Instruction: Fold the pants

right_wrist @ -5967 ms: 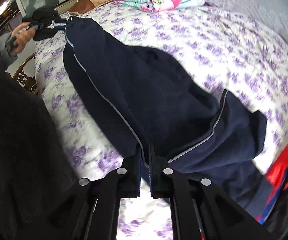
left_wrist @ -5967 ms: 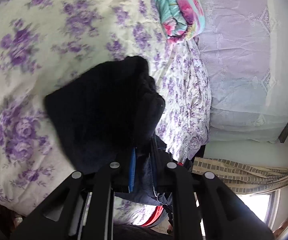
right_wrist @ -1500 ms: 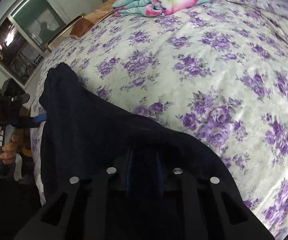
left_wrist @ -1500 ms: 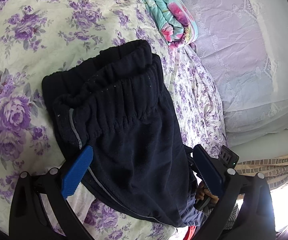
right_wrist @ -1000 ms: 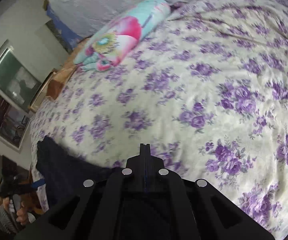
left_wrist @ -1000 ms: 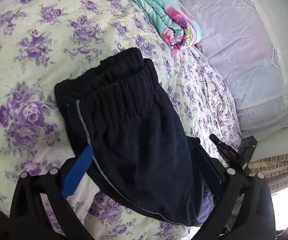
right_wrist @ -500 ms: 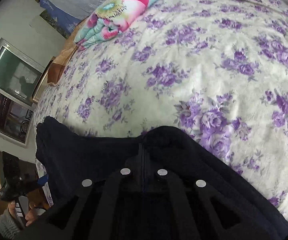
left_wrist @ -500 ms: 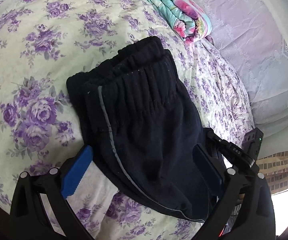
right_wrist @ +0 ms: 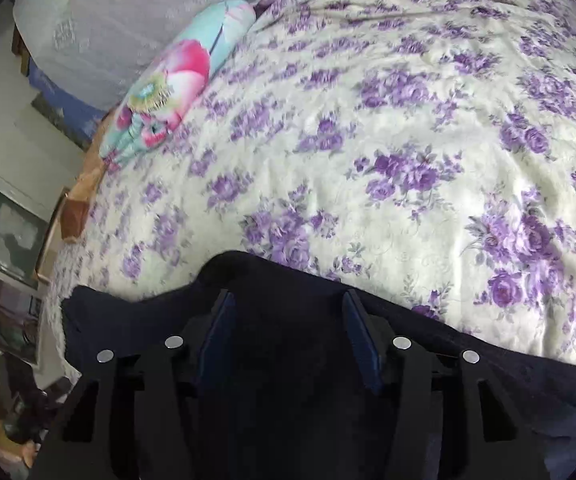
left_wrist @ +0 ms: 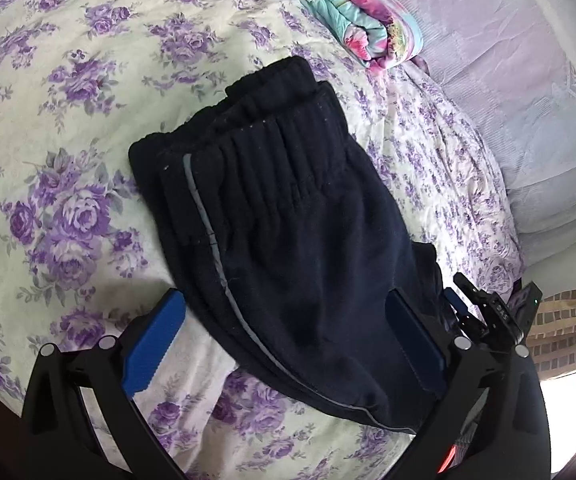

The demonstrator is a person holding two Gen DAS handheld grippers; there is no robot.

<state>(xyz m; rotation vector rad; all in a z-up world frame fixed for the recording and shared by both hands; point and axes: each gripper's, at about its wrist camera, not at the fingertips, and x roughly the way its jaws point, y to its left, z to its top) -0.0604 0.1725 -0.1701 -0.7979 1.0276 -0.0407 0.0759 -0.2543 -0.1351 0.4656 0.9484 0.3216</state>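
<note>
matt, fuzzy dark knit on the pants (left_wrist: 288, 240), ribbed at the waistband. soft printed cotton-like bedspread (left_wrist: 68, 92), faintly crinkled. smooth blue plastic pads (left_wrist: 154, 346) on matt black plastic frames with shiny metal screws.

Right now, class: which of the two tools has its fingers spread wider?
The left tool: its blue fingers straddle the folded pants. The right tool opens less.

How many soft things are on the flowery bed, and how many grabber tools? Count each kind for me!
Dark navy pants: 1
Rolled turquoise-and-pink blanket: 1
Grippers: 2, the left gripper and the right gripper, both open
Total: 4, all at the purple-flowered bedspread
</note>
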